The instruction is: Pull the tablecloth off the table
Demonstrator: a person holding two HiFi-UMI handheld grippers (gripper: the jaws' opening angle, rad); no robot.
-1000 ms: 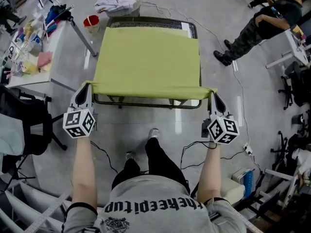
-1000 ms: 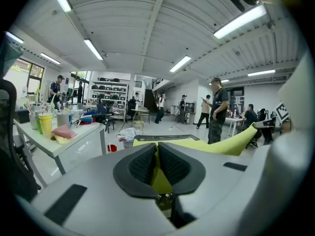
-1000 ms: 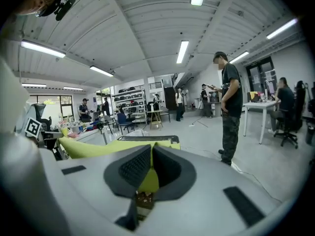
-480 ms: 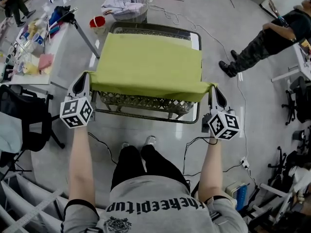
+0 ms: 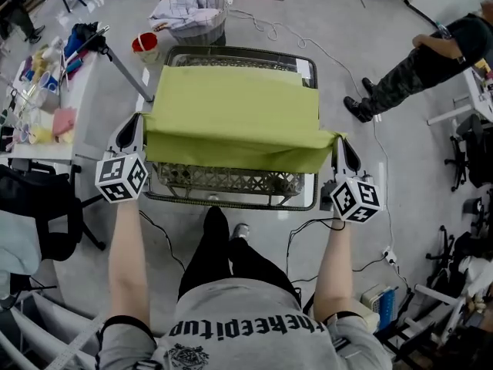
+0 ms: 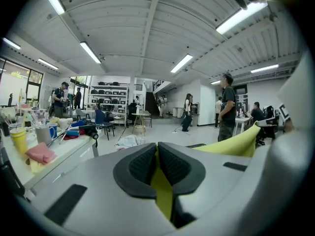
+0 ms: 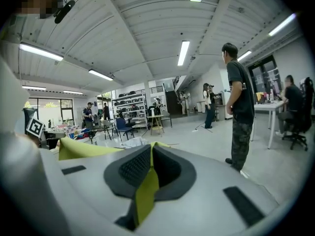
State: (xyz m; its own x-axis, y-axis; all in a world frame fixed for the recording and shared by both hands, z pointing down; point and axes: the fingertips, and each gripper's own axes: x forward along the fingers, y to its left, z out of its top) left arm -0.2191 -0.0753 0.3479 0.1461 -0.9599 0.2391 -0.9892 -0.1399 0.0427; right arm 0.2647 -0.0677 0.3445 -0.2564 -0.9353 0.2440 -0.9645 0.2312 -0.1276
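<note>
A yellow-green tablecloth (image 5: pixel 235 114) lies stretched over a wicker-topped table (image 5: pixel 231 183) with a dark metal frame. Its near edge hangs past the table's uncovered front strip. My left gripper (image 5: pixel 139 117) is shut on the cloth's near left corner, and yellow fabric (image 6: pixel 160 191) shows pinched between its black pads (image 6: pixel 142 163). My right gripper (image 5: pixel 338 139) is shut on the near right corner, with a strip of cloth (image 7: pixel 146 191) between its pads (image 7: pixel 135 168). The far wicker edge (image 5: pixel 231 58) also shows bare.
A white table (image 5: pixel 58 106) with cups and clutter stands at the left, a red bucket (image 5: pixel 144 43) and a basket of cloths (image 5: pixel 189 14) beyond the table. A person (image 5: pixel 416 60) stands at the right. Cables (image 5: pixel 308 233) lie on the floor by my feet.
Both grippers have drawn the cloth toward me. The wicker top, covered a second ago, now shows bare at the far edge and under the near hanging edge.
</note>
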